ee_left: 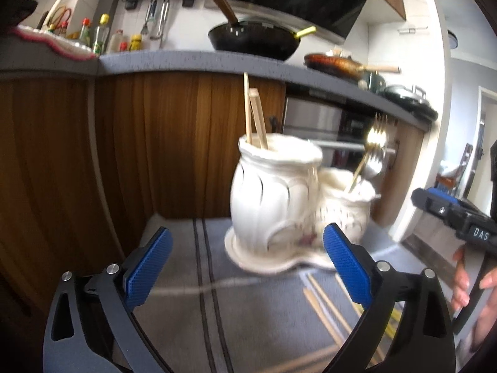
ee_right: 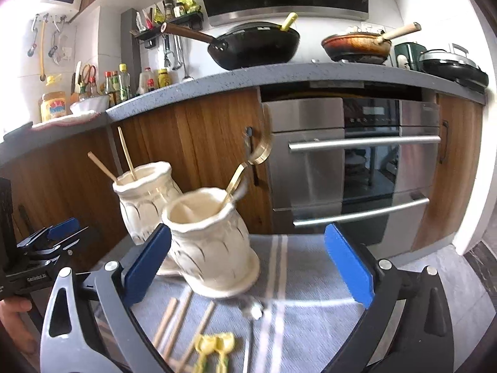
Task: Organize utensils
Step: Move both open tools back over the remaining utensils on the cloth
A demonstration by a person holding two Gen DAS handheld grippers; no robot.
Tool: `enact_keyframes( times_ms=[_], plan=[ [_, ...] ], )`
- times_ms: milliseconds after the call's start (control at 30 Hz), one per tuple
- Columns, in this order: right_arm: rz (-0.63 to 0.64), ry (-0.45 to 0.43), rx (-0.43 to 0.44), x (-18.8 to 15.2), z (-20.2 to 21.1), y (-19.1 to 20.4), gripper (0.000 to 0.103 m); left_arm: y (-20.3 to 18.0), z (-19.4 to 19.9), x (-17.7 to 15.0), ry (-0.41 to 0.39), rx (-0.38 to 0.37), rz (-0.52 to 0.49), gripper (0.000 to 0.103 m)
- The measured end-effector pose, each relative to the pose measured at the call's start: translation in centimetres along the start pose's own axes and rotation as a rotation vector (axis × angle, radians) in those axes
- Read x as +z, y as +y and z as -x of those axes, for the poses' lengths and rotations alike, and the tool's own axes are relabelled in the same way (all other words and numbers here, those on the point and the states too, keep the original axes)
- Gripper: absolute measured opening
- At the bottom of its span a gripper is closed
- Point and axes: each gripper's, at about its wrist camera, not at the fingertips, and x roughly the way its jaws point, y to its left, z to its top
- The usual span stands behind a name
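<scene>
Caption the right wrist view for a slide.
Open right hand-held gripper faces two white ceramic holders, with chopsticks lying on the striped cloth.

left gripper (ee_left: 247, 265): jaws spread wide, blue pads (ee_left: 149, 267) apart, nothing between them, pointing forward and level
right gripper (ee_right: 247, 262): jaws also spread wide, pads (ee_right: 349, 262) apart, nothing gripped, tilted slightly down
right hand (ee_left: 472, 283) wraps handle at far right of left view, fingers curled around grip
left hand (ee_right: 14, 314) partly visible at lower left edge of right view
</scene>
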Motion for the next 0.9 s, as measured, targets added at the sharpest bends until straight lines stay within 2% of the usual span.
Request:
enact_keyframes(
  times_ms=[133, 400, 600, 900],
  plan=[
    [-0.011, 0.053, -0.024, -1.0, 0.4, -0.8, 0.098, -0.7, 0.3, -1.4, 0.061, -0.006, 0.010, 0.097],
    [0.002, 0.180, -0.045, -3.5, 0.6, -1.7, 0.098, -4.0, 0.4, -3.4, 0.181, 0.012, -0.050, 0.097],
    [0.016, 0.228, -0.035, -4.9, 1.4, -2.1, 0.098, -6.0, -0.5, -5.2, 0.288, 0.022, -0.078, 0.097],
    [0.071, 0.281, 0.002, -6.5, 2.1, -1.1, 0.098, -7.8, -1.4, -6.6, 0.387, 0.058, -0.154, 0.095]
  ],
)
